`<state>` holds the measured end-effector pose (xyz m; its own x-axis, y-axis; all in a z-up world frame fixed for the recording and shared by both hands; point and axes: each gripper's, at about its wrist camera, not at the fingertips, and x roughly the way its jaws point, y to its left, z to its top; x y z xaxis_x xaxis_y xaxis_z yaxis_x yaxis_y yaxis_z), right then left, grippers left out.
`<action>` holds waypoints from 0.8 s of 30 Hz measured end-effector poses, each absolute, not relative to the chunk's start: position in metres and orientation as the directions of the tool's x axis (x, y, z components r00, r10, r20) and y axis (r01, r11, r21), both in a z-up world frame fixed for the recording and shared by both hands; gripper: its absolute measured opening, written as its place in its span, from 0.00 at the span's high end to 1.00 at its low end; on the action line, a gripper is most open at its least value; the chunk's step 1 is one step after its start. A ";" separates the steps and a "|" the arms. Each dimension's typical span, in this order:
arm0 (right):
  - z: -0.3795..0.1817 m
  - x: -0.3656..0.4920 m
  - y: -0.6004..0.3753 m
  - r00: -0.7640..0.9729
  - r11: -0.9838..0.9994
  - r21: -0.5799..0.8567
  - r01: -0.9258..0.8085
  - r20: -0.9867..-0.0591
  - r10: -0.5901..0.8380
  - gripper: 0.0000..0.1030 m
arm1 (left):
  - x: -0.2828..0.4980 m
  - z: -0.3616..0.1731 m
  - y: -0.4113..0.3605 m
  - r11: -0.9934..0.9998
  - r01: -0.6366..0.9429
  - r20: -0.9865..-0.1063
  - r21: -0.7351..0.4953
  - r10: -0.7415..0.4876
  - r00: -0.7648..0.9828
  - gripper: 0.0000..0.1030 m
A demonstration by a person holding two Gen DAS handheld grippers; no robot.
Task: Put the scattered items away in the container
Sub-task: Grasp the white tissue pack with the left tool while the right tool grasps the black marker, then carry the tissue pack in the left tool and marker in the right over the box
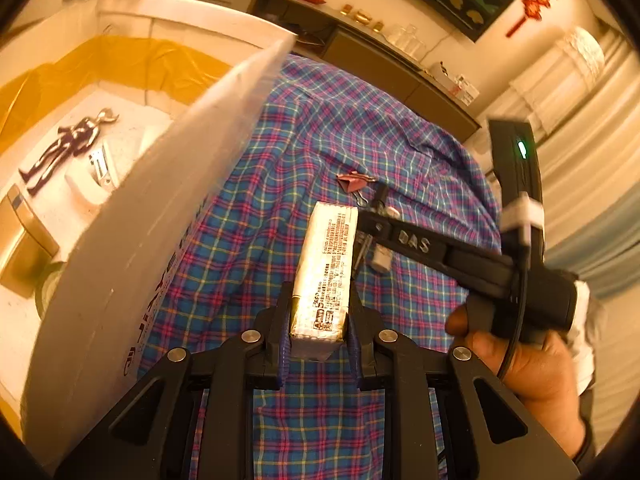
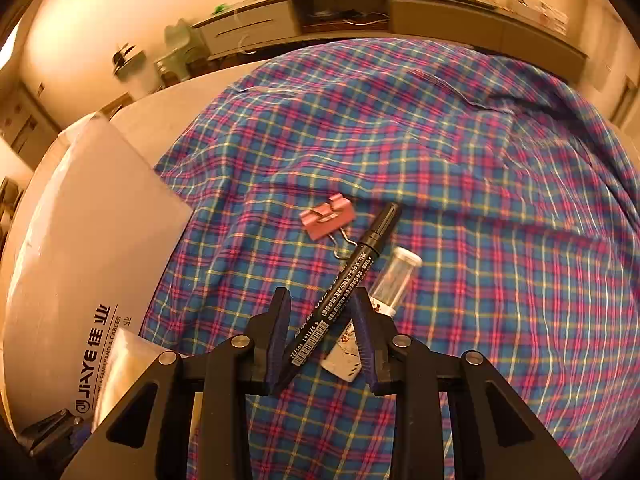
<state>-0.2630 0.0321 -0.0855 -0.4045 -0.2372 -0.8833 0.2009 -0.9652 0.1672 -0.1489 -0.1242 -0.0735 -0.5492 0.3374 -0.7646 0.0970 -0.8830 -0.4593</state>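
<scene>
foil glints on the long packet (image 1: 326,268) clamped near its close end between the left tongs (image 1: 319,332), most of its length sticking out unsupported above the plaid cloth (image 1: 320,128); with so short a hold it could pivot or slip free on the way over the white box wall (image 1: 132,232); that wall stands just to the left, so a low swing would knock the packet against the rim; inside the container (image 1: 72,200) a figure (image 1: 68,148) and other bits already lie. the right tongs (image 2: 322,334) stand apart, straddling the black marker (image 2: 344,280) without pinching it; the marker lies slanted across the gap, so closing may roll it or also catch the small clear vial (image 2: 394,280) touching it; beyond, the pink binder clip (image 2: 328,216) waits on the cloth.
</scene>
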 end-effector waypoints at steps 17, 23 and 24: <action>-0.093 -0.270 0.028 -0.377 -0.977 0.048 0.208 -0.918 -0.125 0.86 | -0.145 -0.064 -0.126 -0.870 0.075 -0.744 -0.486 0.368 -0.557 0.77; -0.079 -0.239 0.035 -0.385 -0.971 0.082 0.223 -0.908 -0.165 0.86 | -0.140 -0.063 -0.126 -0.891 0.060 -0.752 -0.450 0.342 -0.563 0.77; -0.075 -0.233 0.035 -0.390 -0.970 0.078 0.231 -0.906 -0.166 0.86 | -0.139 -0.063 -0.124 -0.896 0.057 -0.755 -0.441 0.336 -0.563 0.77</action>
